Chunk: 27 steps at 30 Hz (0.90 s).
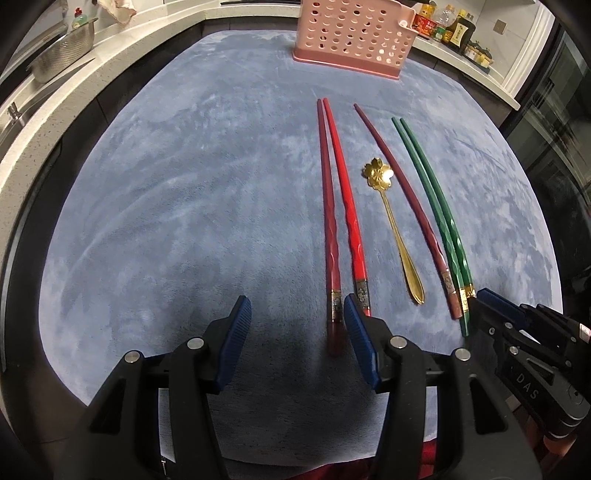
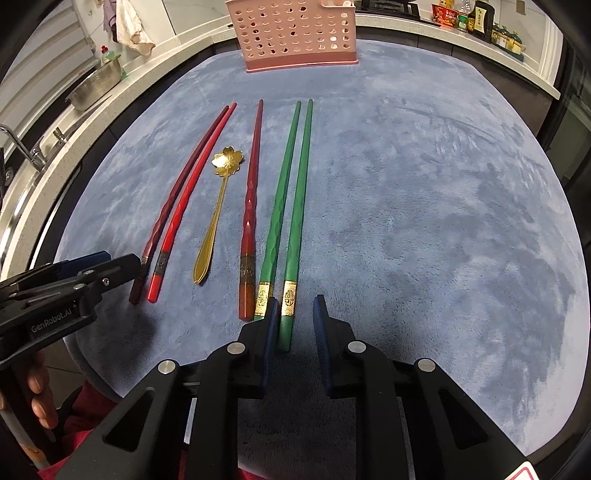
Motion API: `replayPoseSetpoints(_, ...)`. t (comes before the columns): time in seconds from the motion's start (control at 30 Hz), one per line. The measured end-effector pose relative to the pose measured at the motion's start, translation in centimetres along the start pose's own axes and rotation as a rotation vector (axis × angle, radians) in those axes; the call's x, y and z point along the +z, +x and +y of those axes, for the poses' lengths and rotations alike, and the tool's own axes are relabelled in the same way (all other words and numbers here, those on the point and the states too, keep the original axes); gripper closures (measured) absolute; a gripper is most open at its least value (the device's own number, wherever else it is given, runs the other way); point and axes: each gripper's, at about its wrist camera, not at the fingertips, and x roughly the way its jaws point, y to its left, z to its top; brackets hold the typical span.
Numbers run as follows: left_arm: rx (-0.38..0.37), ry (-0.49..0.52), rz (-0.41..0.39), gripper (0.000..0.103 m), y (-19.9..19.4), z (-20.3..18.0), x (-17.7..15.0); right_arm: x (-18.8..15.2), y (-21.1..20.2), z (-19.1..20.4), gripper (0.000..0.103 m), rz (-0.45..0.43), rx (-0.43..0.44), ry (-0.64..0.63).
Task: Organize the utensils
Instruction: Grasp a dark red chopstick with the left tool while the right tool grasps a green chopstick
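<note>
Several chopsticks and a spoon lie side by side on a blue-grey mat [image 1: 184,203]. From the left: a dark red chopstick [image 1: 327,221], a bright red chopstick [image 1: 347,214], a gold flower-bowl spoon [image 1: 395,221], another dark red chopstick [image 1: 402,199] and two green chopsticks [image 1: 436,206]. My left gripper [image 1: 297,306] is open, with the butt of the dark red chopstick between its jaws. My right gripper [image 2: 293,308] is open, with the butt of one green chopstick [image 2: 293,236] between its jaws. A pink perforated basket [image 2: 295,33] stands at the mat's far edge.
A white counter curves around the mat, with a steel colander [image 1: 62,55] and a faucet [image 2: 22,147] at the left and several sauce bottles [image 1: 454,29] at the far right. A cloth [image 2: 133,26] hangs at the back left.
</note>
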Motion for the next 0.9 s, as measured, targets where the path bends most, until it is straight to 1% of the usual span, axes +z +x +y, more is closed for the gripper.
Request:
replayPoseSetpoints(0.17, -0.002, 0.004, 0.018, 0.053, 0.51, -0.08, -0.03, -0.01, 0.02, 0.02, 0.085, 0.0, 0.0, 0.001)
replayPoseSetpoints(0.67, 0.013, 0.022, 0.017, 0.055, 0.77, -0.22, -0.19, -0.07, 0.11, 0.01, 0.085, -0.002, 0.0, 0.001)
replayPoseSetpoints(0.77, 0.013, 0.018, 0.014, 0.061, 0.76, -0.2, -0.28, -0.07, 0.12, 0.02, 0.085, -0.002, 0.0, 0.001)
replayPoseSetpoints(0.83, 0.013, 0.02, 0.011, 0.069, 0.73, -0.17, -0.27, -0.09, 0.12, 0.02, 0.085, -0.001, -0.001, 0.0)
replayPoseSetpoints(0.9, 0.008, 0.019, 0.01, 0.075, 0.71, -0.14, -0.3, -0.12, 0.1, 0.01, 0.085, -0.002, -0.001, 0.001)
